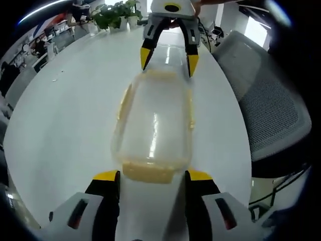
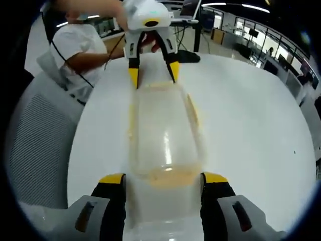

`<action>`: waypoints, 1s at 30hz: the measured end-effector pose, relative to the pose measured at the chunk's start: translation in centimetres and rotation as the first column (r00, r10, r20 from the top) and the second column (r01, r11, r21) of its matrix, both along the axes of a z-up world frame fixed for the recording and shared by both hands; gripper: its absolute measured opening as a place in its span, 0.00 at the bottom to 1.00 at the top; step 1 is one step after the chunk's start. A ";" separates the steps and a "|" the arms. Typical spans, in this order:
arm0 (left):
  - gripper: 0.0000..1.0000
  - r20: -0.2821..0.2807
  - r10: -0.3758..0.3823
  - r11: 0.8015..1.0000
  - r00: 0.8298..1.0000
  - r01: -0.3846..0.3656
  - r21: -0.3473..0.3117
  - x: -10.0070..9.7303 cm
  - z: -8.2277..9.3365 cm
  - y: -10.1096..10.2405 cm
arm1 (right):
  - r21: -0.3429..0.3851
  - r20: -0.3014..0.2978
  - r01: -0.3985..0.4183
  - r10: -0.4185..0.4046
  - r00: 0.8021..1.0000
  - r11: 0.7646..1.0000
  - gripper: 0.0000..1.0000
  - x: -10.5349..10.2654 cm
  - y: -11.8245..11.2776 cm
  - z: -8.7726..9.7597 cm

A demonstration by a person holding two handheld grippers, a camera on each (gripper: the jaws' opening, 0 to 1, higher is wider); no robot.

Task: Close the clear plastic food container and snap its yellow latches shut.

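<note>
The container (image 1: 153, 130) latches look blurred; whether they are snapped is unclear.

Each hand-held gripper (image 1: 152, 176) has a white body, black jaws with yellow tips; the person (image 2: 80, 47) wears a white short-sleeved shirt.

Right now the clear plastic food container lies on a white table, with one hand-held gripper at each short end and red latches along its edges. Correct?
Not quite: the latches are yellow, not red, as the left gripper view shows. The rest holds: the clear plastic food container lies on the white table, with the left hand-held gripper at one short end and the right hand-held gripper at the other.
</note>
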State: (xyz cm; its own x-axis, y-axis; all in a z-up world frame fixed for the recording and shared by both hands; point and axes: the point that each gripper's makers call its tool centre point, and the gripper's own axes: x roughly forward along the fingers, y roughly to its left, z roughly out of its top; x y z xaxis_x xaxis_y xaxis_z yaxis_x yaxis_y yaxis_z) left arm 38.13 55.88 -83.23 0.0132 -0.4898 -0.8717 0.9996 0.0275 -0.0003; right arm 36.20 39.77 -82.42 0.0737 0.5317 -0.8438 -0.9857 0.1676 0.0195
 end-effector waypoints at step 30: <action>0.39 0.012 -0.038 0.997 0.999 0.037 0.066 0.5 -0.3 -0.2 | -0.134 -0.001 -0.069 0.069 0.998 0.989 0.40 0.4 -0.1 -1.5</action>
